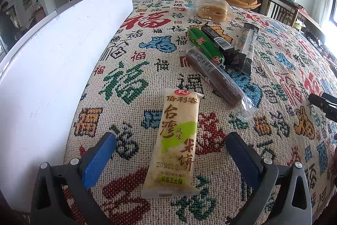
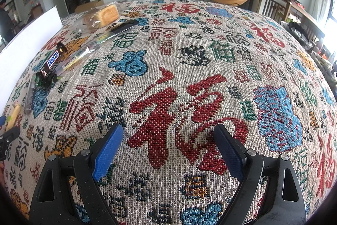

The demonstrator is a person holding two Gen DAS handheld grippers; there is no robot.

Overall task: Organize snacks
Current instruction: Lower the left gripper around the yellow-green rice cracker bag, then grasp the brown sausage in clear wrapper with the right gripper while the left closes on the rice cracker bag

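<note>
While the left claw (image 1: 170,153) gapes wide, a rice-cracker packet (image 1: 178,140) lies flat between its fingers, long axis pointing away from the camera, on the patterned desk (image 1: 130,81). Seen from the right wrist, the right claw (image 2: 168,147) hovers spread and empty; a Snickers bar (image 2: 51,63) lies far left.

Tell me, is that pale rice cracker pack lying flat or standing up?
Lying flat. The rice cracker pack rests lengthwise on the tablecloth, label up, between the open fingers of the left gripper, touching neither.
</note>
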